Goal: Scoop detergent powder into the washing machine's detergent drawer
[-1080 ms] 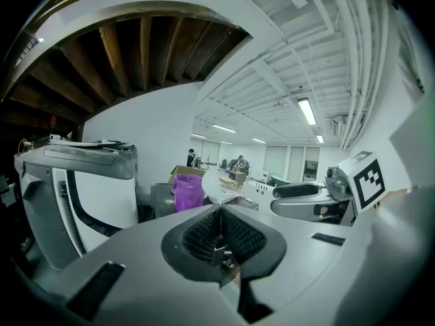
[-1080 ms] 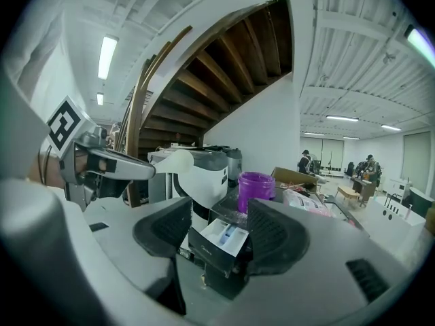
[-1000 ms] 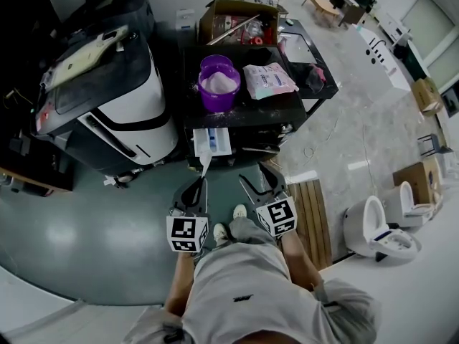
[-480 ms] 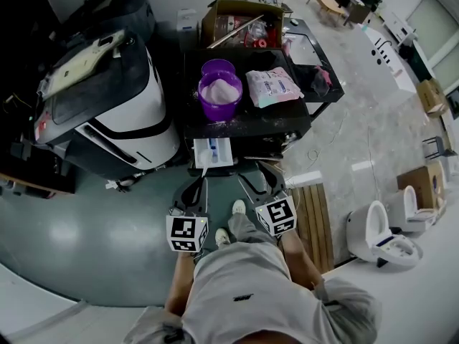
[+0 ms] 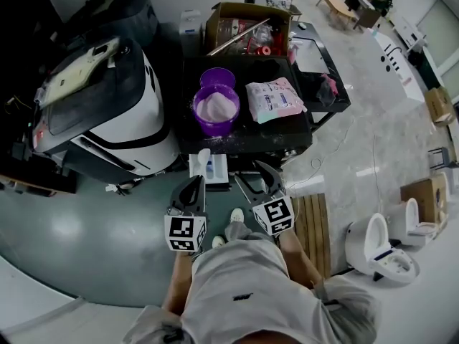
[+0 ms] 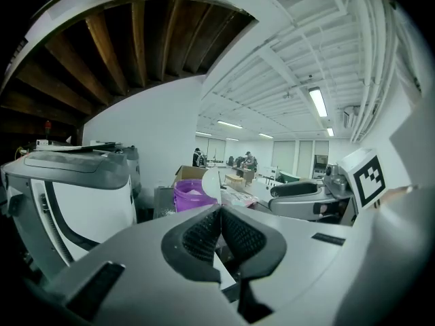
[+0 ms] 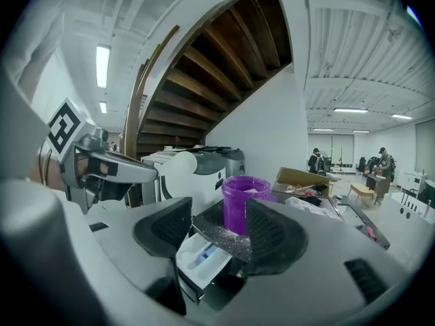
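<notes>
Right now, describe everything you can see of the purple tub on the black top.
The purple tub is a round plastic container, standing upright and open on the black top, just left of the pale detergent bag. Whitish powder fills it nearly to the rim. A smaller purple round piece, perhaps its lid, sits close behind it; whether they touch I cannot tell. White specks lie scattered round its base. Nothing grips it.

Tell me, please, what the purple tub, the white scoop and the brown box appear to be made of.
The purple tub looks like plastic: glossy, slightly translucent wall. The white scoop is probably plastic too: smooth, thin, evenly white. The brown box is cardboard: matte, with folded-open flaps.
</notes>
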Demonstrator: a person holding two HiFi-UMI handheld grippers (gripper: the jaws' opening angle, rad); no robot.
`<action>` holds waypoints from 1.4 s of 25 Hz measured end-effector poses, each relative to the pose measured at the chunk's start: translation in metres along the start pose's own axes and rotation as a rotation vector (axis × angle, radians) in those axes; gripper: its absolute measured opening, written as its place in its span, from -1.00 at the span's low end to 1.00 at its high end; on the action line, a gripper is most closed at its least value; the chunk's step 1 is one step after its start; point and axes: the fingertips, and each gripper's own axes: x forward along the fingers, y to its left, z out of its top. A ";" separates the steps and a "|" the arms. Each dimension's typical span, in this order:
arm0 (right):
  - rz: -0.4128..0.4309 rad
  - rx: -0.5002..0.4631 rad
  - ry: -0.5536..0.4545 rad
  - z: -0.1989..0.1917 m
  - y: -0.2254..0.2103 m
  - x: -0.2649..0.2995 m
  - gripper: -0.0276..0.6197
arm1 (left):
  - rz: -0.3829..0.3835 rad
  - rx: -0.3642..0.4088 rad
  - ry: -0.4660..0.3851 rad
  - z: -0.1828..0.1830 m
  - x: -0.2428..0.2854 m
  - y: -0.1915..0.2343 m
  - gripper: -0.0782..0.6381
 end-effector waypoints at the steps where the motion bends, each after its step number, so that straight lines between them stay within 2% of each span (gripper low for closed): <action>1: 0.007 0.001 -0.001 0.001 -0.006 0.004 -0.15 | 0.007 0.000 0.004 0.002 0.007 0.000 -0.74; 10: 0.084 0.004 -0.014 0.006 -0.058 0.031 -0.16 | 0.086 0.012 0.029 0.022 0.059 -0.006 -0.74; 19: 0.142 0.010 -0.030 0.013 -0.087 0.056 -0.17 | 0.149 0.011 0.062 0.031 0.088 -0.002 -0.74; 26: 0.135 0.023 -0.021 0.013 -0.104 0.068 -0.18 | 0.152 0.009 0.084 0.034 0.107 0.003 -0.74; 35: 0.094 0.014 -0.009 0.023 -0.123 0.103 -0.18 | 0.118 0.009 0.130 0.041 0.140 0.032 -0.74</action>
